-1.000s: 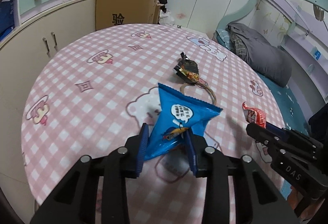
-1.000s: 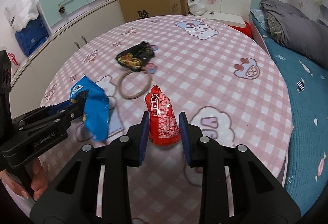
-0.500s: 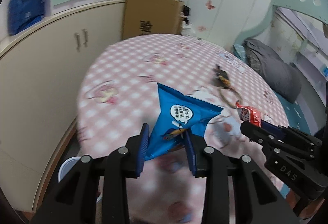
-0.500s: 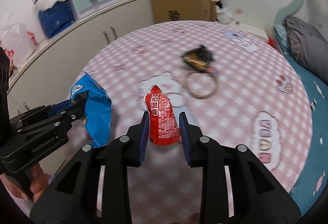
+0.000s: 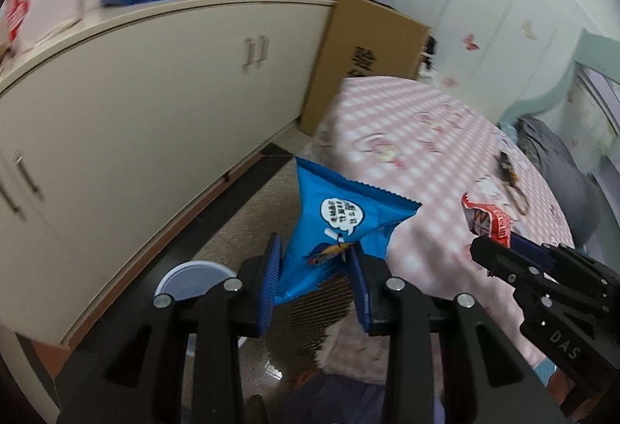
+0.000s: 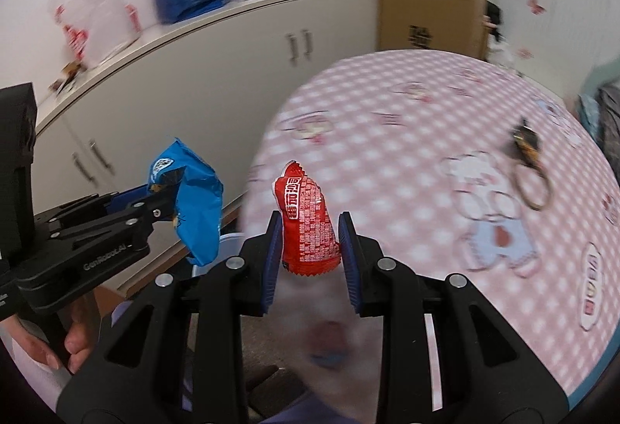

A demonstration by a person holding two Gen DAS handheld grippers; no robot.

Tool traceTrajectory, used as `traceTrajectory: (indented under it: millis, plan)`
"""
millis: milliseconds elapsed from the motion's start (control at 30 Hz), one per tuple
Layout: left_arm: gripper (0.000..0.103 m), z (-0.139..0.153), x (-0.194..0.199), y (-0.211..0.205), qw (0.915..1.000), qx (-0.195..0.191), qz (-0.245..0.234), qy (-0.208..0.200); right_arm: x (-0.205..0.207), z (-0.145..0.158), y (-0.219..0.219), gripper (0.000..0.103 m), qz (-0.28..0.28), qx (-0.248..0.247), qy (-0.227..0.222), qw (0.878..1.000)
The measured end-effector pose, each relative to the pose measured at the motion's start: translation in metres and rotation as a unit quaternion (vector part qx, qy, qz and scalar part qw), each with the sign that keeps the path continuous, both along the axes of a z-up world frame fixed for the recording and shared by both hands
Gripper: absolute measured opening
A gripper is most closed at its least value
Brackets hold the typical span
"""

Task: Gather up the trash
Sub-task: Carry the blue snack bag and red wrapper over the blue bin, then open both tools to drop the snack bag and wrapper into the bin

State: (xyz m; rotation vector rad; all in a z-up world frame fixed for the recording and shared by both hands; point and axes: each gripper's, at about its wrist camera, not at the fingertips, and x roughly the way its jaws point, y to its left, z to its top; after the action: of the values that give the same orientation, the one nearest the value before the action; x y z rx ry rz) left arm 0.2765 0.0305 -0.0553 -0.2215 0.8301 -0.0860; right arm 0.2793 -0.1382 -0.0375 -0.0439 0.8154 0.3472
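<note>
My left gripper [image 5: 314,280] is shut on a blue snack wrapper [image 5: 341,226] and holds it off the table's left edge, above the floor. A round bin with a pale blue rim [image 5: 193,278] stands on the floor just left of it. My right gripper [image 6: 308,249] is shut on a red snack wrapper [image 6: 306,226] over the table's near-left edge. The blue wrapper [image 6: 193,207] and left gripper [image 6: 155,209] show at the left of the right wrist view. A dark wrapper [image 6: 525,143] and a brown ring [image 6: 533,187] lie on the table.
The round table has a pink checked cloth [image 6: 426,137]. A long cream cabinet [image 5: 147,121] runs along the left, with bags on top. A cardboard box [image 5: 368,56] stands behind the table. A bed [image 5: 562,152] is at the right.
Both grippers have swung left with their wrappers, from over the table to its left edge. The cabinet, the floor and the bin have come into view.
</note>
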Motion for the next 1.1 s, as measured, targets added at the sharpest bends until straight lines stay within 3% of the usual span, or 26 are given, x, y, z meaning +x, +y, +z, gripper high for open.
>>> traceTrajectory:
  millis: [267, 633, 1100]
  plan:
    - [0.033, -0.018, -0.025, 0.063, 0.9979, 0.0, 0.062, 0.021, -0.007, -0.015, 0.075, 0.029, 0.075, -0.015, 0.014, 0.997]
    - [0.033, -0.063, -0.042, 0.126, 0.9893, -0.009, 0.126, 0.074, -0.002, -0.064, 0.152, 0.029, 0.135, -0.056, 0.063, 0.987]
    - [0.033, -0.147, -0.016, 0.142, 0.9766, -0.002, 0.129, 0.172, 0.031, -0.143, 0.164, 0.029, 0.122, -0.109, 0.138, 0.977]
